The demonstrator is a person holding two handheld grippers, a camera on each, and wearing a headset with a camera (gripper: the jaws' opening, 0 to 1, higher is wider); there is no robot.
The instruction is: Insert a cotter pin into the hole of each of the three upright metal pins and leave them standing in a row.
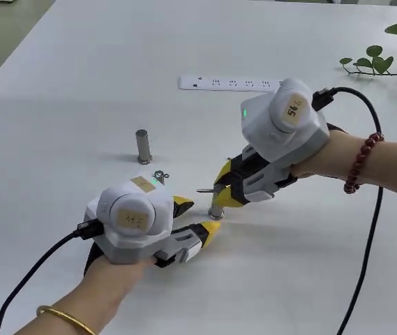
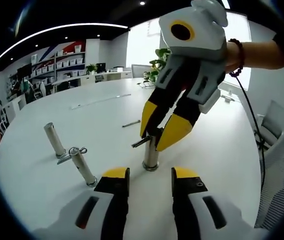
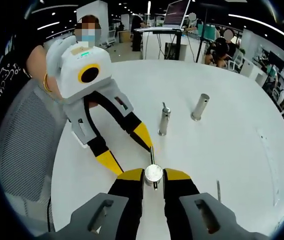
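Observation:
Three metal pins stand on the white table (image 1: 79,84). The bare pin (image 1: 143,146) (image 2: 55,140) (image 3: 200,106) is farthest. The middle pin (image 2: 83,166) (image 3: 164,120) carries a cotter pin (image 1: 160,175) through its top. My right gripper (image 1: 224,188) (image 3: 153,175) (image 2: 155,137) sits over the nearest pin (image 1: 216,209) (image 2: 150,154), shut on a cotter pin (image 2: 140,142) (image 3: 151,155) whose tail pokes out the far side of that pin's head. My left gripper (image 1: 197,216) (image 2: 149,180) (image 3: 129,152) is open, its jaws facing the pin's base without touching it.
A loose cotter pin (image 2: 131,123) (image 3: 218,190) lies on the table beyond the pins. A white power strip (image 1: 229,83) sits at the back, plant leaves (image 1: 386,56) at the far right. The right gripper's black cable (image 1: 369,230) trails down the right side.

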